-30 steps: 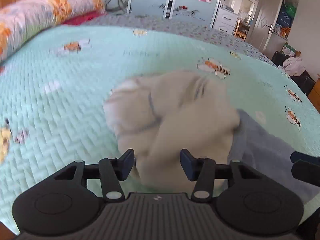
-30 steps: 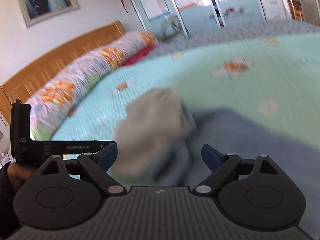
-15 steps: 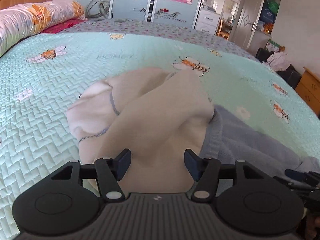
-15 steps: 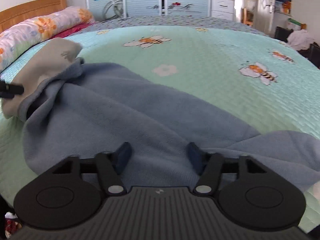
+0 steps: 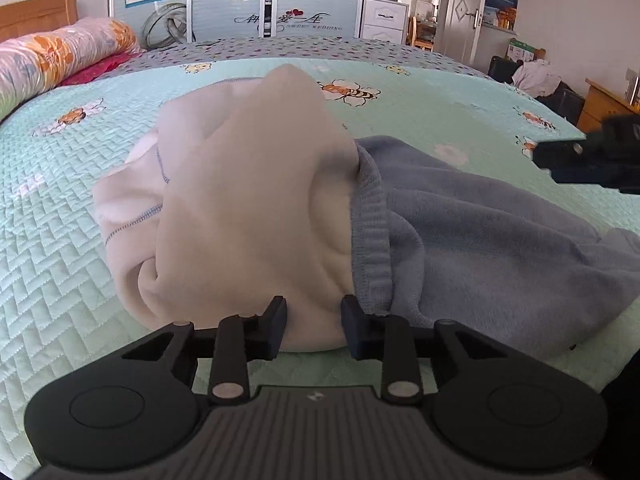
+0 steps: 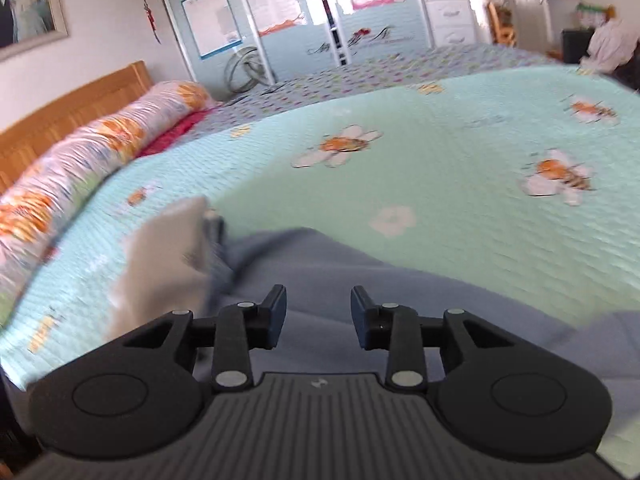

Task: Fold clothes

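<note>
A cream fleece garment [image 5: 248, 200] lies bunched on the bed, its right side tucked into the ribbed hem of a blue fleece garment [image 5: 500, 248]. My left gripper [image 5: 315, 322] is at the cream garment's near edge. Its jaws are closing, with a fold of cream fabric filling the gap and touching both pads. In the blurred right wrist view, my right gripper [image 6: 318, 316] hovers over the blue garment [image 6: 360, 280]. Its jaws are closing too, and the cloth looks flat beneath them, not pinched. The cream garment [image 6: 168, 252] shows to its left. The right gripper [image 5: 588, 156] also appears in the left wrist view.
The mint quilted bedspread [image 5: 60, 240] with bee prints covers the bed. A rolled floral quilt [image 6: 80, 160] lies along the wooden headboard [image 6: 72, 112]. Beyond the bed stand wardrobe doors [image 5: 280, 0] and a fan [image 5: 168, 28]. A wooden cabinet [image 5: 604, 100] is on the right.
My left gripper came closer to the cream garment and its jaws narrowed around the near edge. The right gripper's jaws narrowed as well, and its view swung left toward the headboard.
</note>
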`<action>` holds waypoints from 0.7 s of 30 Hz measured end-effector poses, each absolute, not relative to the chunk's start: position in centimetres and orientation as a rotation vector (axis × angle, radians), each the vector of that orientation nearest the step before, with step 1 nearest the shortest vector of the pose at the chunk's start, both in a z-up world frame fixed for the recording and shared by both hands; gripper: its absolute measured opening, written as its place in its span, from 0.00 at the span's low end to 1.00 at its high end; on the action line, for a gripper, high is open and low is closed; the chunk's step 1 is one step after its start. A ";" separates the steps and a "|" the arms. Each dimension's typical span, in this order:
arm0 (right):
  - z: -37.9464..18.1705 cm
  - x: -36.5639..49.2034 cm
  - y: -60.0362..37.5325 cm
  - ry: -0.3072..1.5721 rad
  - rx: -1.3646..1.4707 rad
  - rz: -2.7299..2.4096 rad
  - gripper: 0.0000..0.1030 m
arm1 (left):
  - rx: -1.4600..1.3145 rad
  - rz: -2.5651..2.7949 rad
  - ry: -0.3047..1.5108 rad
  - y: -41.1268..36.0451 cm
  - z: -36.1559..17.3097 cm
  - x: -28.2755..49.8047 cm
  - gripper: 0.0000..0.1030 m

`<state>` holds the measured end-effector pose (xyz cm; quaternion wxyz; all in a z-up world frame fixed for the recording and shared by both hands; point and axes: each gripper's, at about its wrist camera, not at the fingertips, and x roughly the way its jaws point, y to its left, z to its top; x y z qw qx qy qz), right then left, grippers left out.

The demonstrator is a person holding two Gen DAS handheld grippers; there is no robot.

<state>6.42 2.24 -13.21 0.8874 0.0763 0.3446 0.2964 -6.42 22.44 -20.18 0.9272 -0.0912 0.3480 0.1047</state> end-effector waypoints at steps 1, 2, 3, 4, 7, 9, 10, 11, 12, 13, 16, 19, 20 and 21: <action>-13.0 7.4 3.5 0.743 0.193 0.637 0.35 | -0.208 0.216 0.704 22.5 -20.3 -6.6 0.32; -13.2 8.5 4.8 0.772 0.220 0.650 0.35 | -0.222 0.217 0.692 22.5 -20.5 -6.8 0.32; -13.3 9.6 6.2 0.800 0.247 0.663 0.35 | -0.230 0.218 0.681 22.5 -20.5 -6.9 0.32; -13.6 10.6 7.7 0.827 0.265 0.666 0.36 | -0.237 0.218 0.669 22.5 -20.6 -7.0 0.33; -14.3 13.0 12.2 0.885 0.298 0.674 0.38 | -0.231 0.220 0.641 22.4 -21.0 -7.1 0.35; -15.1 14.5 15.0 0.908 0.255 0.650 0.47 | -0.226 0.218 0.627 22.5 -21.1 -7.2 0.36; -15.9 15.0 15.8 0.944 0.249 0.636 0.51 | -0.227 0.216 0.621 22.6 -21.2 -7.2 0.36; -16.8 15.5 16.5 0.980 0.242 0.621 0.53 | -0.228 0.213 0.614 22.6 -21.3 -7.2 0.37; -17.7 16.0 17.3 1.016 0.236 0.607 0.54 | -0.234 0.208 0.608 22.8 -21.4 -7.3 0.38; -18.2 15.3 16.9 1.007 0.227 0.618 0.53 | -0.242 0.202 0.601 23.0 -21.5 -7.3 0.38; -19.8 13.5 15.7 0.978 0.199 0.651 0.19 | -0.273 0.188 0.584 23.8 -21.7 -7.5 0.40; -19.9 10.8 12.2 0.930 0.225 0.655 0.04 | -0.317 0.187 0.574 24.2 -21.5 -7.6 0.40; -19.7 9.9 10.8 0.911 0.242 0.654 0.04 | -0.328 0.190 0.566 24.3 -21.2 -7.7 0.40; -19.5 9.3 9.4 0.902 0.269 0.645 0.04 | -0.335 0.195 0.545 24.2 -20.8 -8.0 0.40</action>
